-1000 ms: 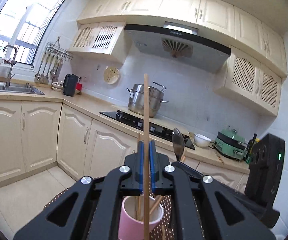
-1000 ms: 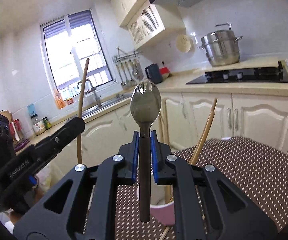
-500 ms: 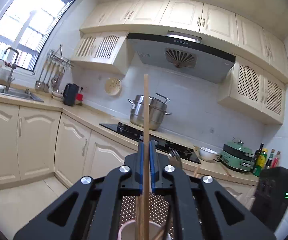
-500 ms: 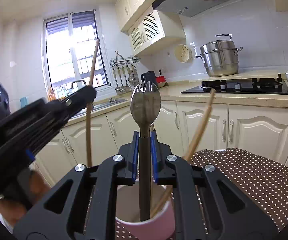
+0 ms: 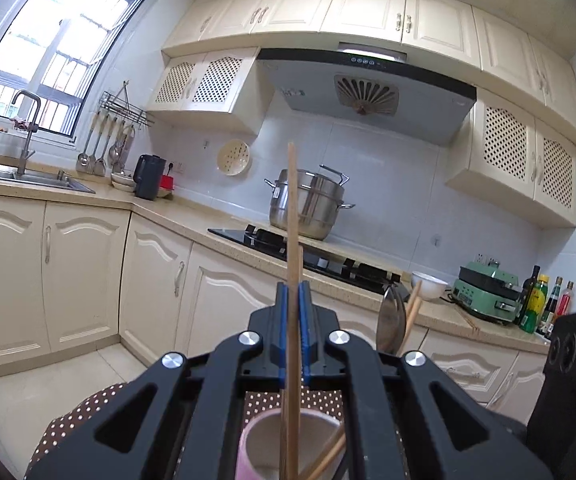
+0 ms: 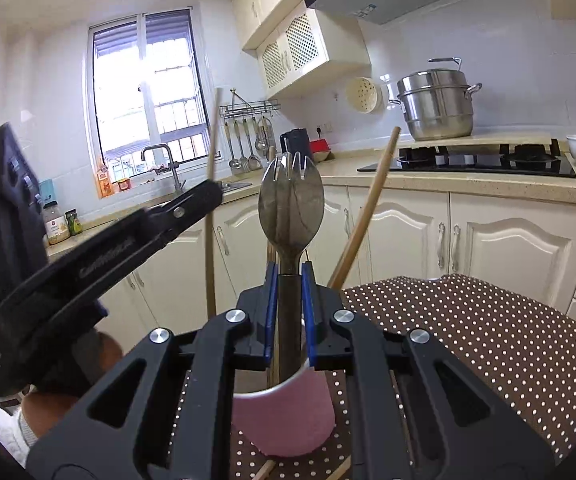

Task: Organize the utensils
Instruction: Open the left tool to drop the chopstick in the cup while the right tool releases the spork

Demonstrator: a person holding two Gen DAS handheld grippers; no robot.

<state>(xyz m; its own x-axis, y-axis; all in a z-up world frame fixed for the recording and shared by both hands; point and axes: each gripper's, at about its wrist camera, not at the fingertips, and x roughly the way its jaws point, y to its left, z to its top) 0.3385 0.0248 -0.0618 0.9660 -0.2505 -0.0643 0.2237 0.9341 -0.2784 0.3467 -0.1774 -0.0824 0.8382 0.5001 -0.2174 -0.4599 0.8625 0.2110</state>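
My left gripper [image 5: 293, 292] is shut on a wooden chopstick [image 5: 292, 208] that stands upright, its lower end inside the pink cup [image 5: 248, 452]. In the right wrist view the same left gripper [image 6: 208, 196] comes in from the left with that chopstick [image 6: 210, 152]. My right gripper [image 6: 290, 276] is shut on the handle of a metal spork [image 6: 291, 204], tines up, with the handle reaching down into the pink cup [image 6: 284, 412]. Another chopstick [image 6: 368, 208] leans in the cup to the right.
The cup stands on a table with a brown white-dotted cloth [image 6: 468, 340]; loose chopsticks [image 6: 266, 470] lie on it by the cup's base. Behind are cream cabinets, a sink [image 5: 28, 178], a hob [image 5: 320, 258] with a steel pot [image 5: 312, 208], and a person's hand [image 6: 48, 404] under the left gripper.
Both grippers have sunk toward the cup. The chopstick's and the spork's lower ends now sit deeper inside it, and the left gripper has come closer to the cup.
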